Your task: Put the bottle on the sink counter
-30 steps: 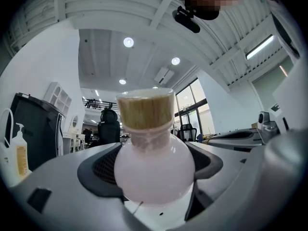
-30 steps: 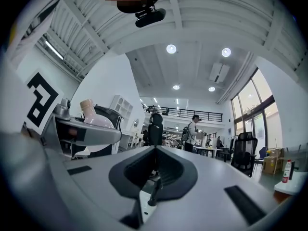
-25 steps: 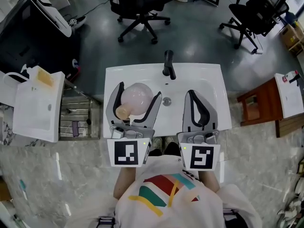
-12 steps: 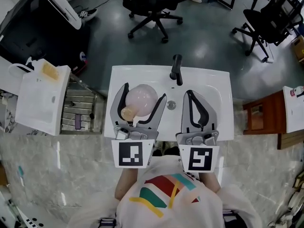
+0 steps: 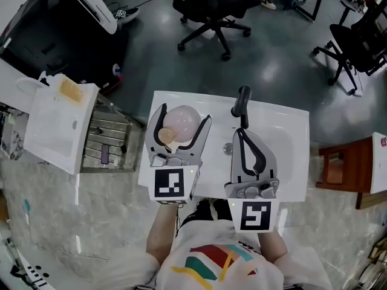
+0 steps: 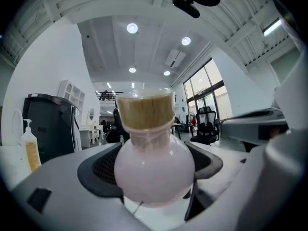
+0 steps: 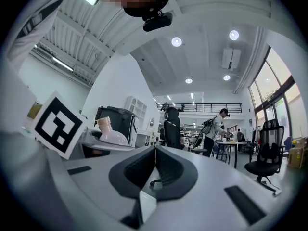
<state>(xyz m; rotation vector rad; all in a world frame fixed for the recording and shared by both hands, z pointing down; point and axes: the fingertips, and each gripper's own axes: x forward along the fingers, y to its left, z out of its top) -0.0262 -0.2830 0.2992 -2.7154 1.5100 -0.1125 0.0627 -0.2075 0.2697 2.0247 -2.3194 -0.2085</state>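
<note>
A pale pink round bottle (image 5: 182, 121) with a tan cork cap lies between the jaws of my left gripper (image 5: 184, 115), cap toward me, over the left part of the white sink (image 5: 290, 162). In the left gripper view the bottle (image 6: 154, 170) fills the gap of the left gripper (image 6: 155, 173), with both dark pads against its belly. My right gripper (image 5: 240, 132) is shut and holds nothing, over the basin just in front of the black faucet (image 5: 243, 101). The right gripper view shows the right gripper (image 7: 155, 170) with jaws together, and the bottle (image 7: 111, 133) off to the left.
The drain (image 5: 228, 149) lies between the two grippers. A white unit (image 5: 57, 125) and a metal rack (image 5: 106, 142) stand left of the sink. A wooden stool (image 5: 335, 168) stands to the right. Office chairs (image 5: 208, 8) are on the floor beyond.
The head view has shifted, so the sink now sits lower and further right. My left gripper has carried the bottle slightly further toward the sink's back left. The right gripper stays shut.
</note>
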